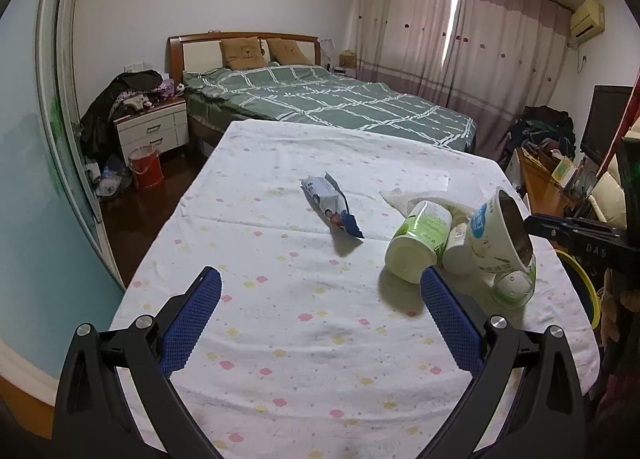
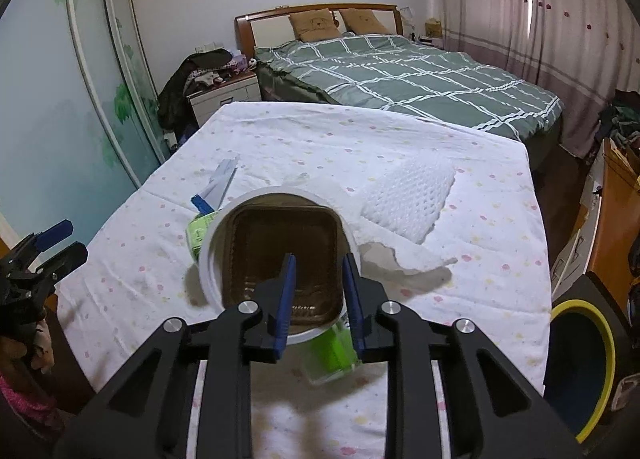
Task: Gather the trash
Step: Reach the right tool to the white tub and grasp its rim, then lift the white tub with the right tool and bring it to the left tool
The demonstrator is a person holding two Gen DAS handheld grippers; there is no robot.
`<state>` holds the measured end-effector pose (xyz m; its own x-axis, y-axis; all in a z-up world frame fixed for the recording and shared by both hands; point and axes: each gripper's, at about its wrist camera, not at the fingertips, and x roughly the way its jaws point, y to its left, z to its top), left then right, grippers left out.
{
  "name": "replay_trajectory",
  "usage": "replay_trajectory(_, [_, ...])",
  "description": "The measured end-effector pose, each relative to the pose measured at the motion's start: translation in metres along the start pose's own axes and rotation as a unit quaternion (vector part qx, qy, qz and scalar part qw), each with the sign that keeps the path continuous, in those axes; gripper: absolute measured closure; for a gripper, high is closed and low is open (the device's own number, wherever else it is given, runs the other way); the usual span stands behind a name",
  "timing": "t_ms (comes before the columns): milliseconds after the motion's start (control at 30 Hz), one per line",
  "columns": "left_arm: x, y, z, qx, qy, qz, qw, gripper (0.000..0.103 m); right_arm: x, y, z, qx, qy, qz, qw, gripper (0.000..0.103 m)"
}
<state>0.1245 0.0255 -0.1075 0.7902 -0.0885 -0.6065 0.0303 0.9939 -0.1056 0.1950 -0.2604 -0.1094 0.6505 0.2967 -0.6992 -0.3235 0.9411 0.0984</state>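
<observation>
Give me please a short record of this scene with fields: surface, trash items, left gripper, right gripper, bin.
surface: table with floral cloth
trash items: blue-white wrapper; lime-green cup on its side; white cup; white foam net; paper tissue
left gripper: jaws wide open, holding nothing
right gripper: jaws closed on the white cup's rim, one inside, one outside
bin: yellow-rimmed bin beside the table's right edge

White cup (image 1: 502, 243) w/ green base, blue-white wrapper (image 1: 332, 207), pastel-dotted tablecloth (image 1: 280, 319).
</observation>
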Motion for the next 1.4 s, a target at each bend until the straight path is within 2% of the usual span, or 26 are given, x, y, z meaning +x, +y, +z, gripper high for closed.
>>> replay_trajectory(467, [0.017, -0.003, -0.004, -0.002, 0.014, -0.008, 0.9999, 0.005, 0.018, -0.002, 0.006, -0.002, 0.023, -0.004, 1.000, 0.080])
replay_trajectory(533, [0.017, -0.003, -0.004, -0.002, 0.014, -0.008, 0.9999, 0.005, 0.020, 0.000, 0.006, -0.005, 0.025, -0.005, 1.000, 0.085])
replay_trajectory(600, [0.018, -0.003, -0.004, -0.002, 0.014, -0.009, 0.9999, 0.005, 0.022, 0.001, 0.007, -0.009, 0.028, -0.006, 1.000, 0.097])
replay_trajectory(833, [0.018, -0.006, -0.005, 0.000, 0.014, -0.010, 0.9998, 0.005, 0.012, 0.002, 0.007, -0.012, 0.016, -0.001, 1.000, 0.098])
replay_trajectory(1133, [0.016, -0.014, -0.006, 0.008, 0.014, -0.018, 0.9997, 0.005, -0.021, -0.010, 0.010, 0.023, -0.011, 0.050, 0.998, 0.100])
replay_trajectory(1400, [0.017, -0.026, -0.008, 0.022, 0.016, -0.026, 0.9993, 0.005, -0.024, -0.018, 0.005, 0.064, 0.007, 0.143, 0.988, 0.100])
